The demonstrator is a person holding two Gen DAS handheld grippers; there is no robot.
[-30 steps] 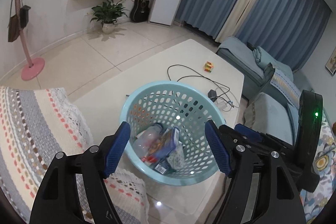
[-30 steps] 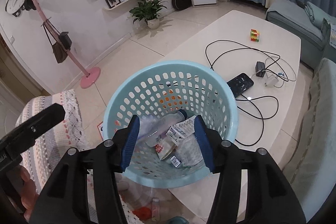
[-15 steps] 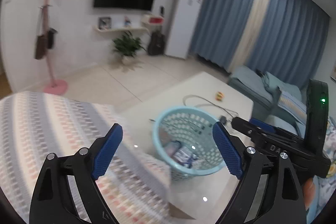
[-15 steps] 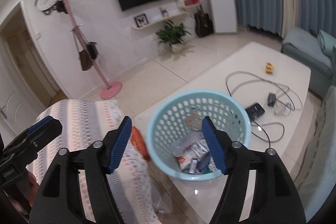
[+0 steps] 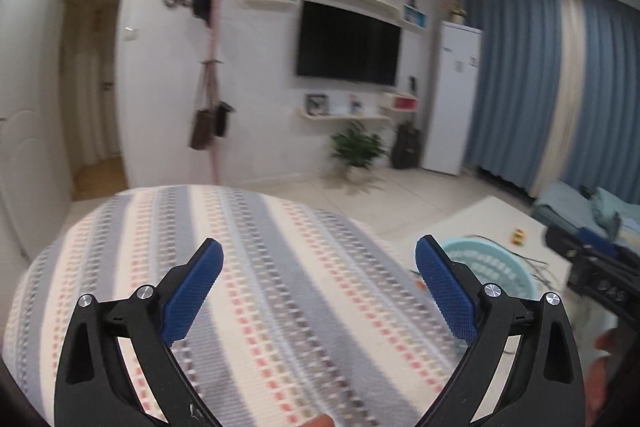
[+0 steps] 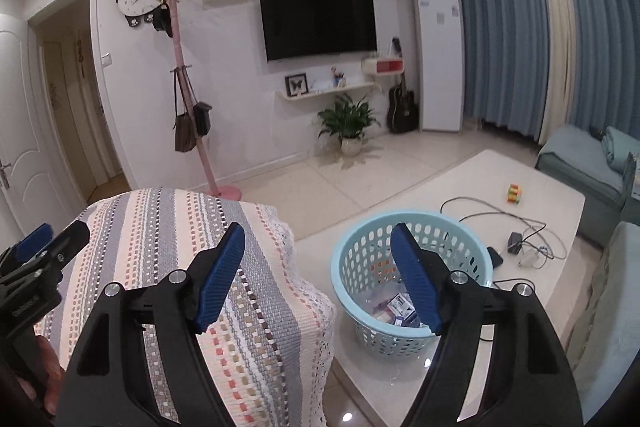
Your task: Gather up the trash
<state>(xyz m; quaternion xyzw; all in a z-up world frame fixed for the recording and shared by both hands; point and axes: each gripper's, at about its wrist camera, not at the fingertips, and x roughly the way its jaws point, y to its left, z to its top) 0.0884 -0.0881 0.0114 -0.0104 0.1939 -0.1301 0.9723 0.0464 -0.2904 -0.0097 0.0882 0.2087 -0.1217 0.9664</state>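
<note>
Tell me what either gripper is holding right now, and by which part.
Nothing. The left gripper and right gripper are both open, their jaws just widened, with nothing between the fingers. The trash lies in the basket.

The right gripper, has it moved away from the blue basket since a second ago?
Yes. The right gripper has pulled back and up from the blue laundry basket, which now looks smaller on the white table.
</note>
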